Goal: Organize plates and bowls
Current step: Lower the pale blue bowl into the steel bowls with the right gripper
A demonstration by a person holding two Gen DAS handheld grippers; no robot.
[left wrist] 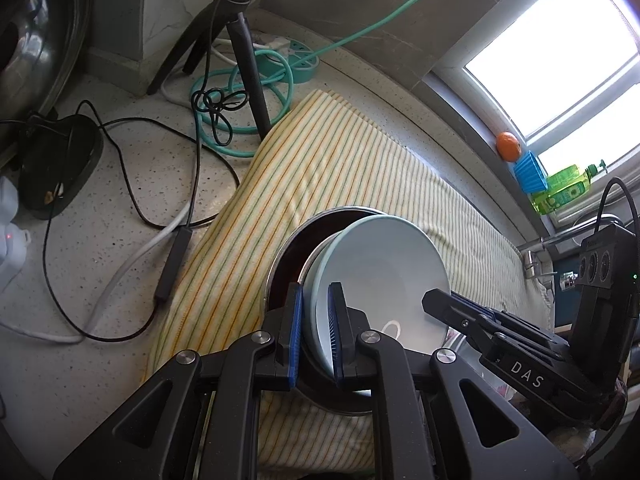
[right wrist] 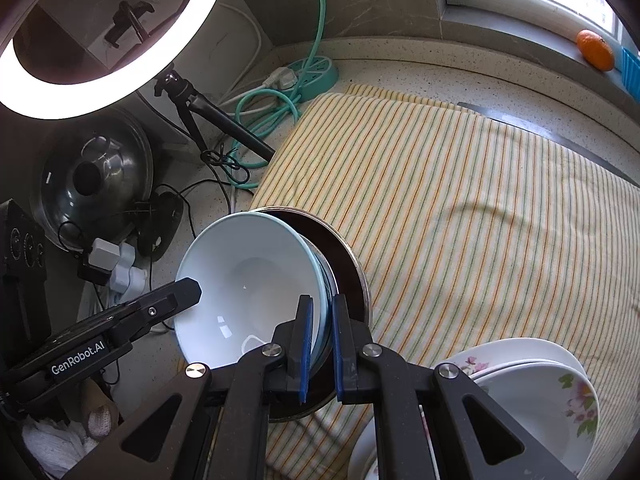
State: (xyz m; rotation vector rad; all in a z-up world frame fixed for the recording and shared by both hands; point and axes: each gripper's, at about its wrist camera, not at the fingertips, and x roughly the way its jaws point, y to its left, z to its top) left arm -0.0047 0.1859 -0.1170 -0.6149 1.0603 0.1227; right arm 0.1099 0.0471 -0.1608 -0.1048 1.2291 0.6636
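We hold a nested stack with both tongs: the left tongs (left wrist: 314, 332) and right tongs (right wrist: 320, 344) each pinch the rim of the pale blue bowl (right wrist: 248, 280) and the dark metal-rimmed dish (right wrist: 348, 272) under it, over the striped towel (right wrist: 460, 208). Floral plates (right wrist: 552, 392) wait at five o'clock, unsorted; most work seems left.

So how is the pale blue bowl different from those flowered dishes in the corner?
The pale blue bowl is plain; the flowered dishes are white with pink blossoms. The bowl is nested with a metal bowl and clamped at its rim by both grippers; the flowered dishes lie ungripped on the striped cloth. Both are glossy.
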